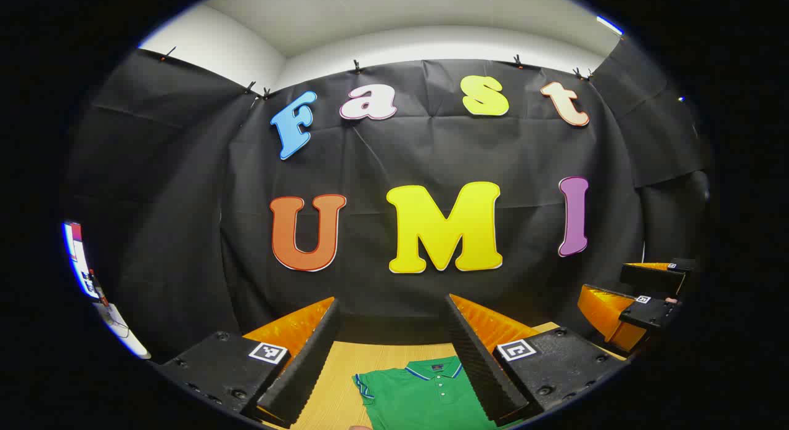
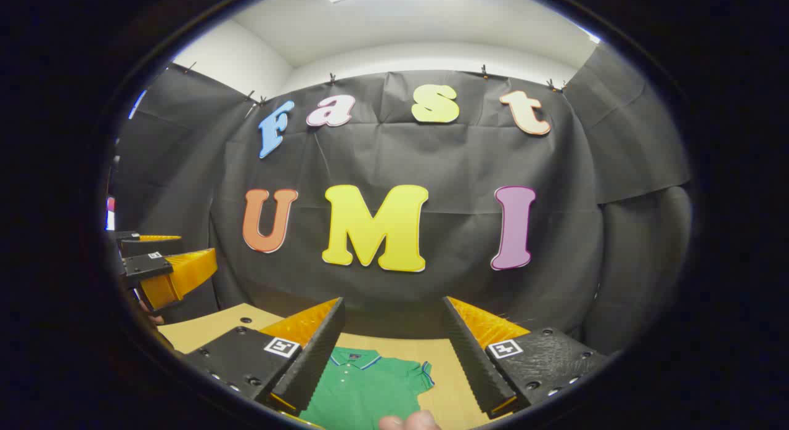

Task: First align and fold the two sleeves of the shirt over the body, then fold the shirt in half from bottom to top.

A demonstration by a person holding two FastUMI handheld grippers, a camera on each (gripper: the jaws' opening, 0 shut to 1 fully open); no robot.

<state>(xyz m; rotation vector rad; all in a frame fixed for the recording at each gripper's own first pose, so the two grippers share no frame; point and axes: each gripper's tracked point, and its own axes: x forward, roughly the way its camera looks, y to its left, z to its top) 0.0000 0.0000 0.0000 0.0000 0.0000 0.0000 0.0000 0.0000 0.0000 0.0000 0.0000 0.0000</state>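
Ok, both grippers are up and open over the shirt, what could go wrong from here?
1. The green shirt sits low at the edge of both views, so a sleeve grab may be misjudged.
2. The left gripper and right gripper hang close side by side; they might collide on descent.
3. The wooden table looks smooth, so the shirt could slide when pinched.

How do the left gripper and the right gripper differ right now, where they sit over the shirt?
The left gripper frames the green shirt's collar and one striped sleeve cuff; the right gripper frames the collar and the opposite sleeve. In the left gripper view the right gripper shows at the right edge; in the right gripper view the left gripper shows at the left edge. Both are open, holding nothing, above the wooden table.
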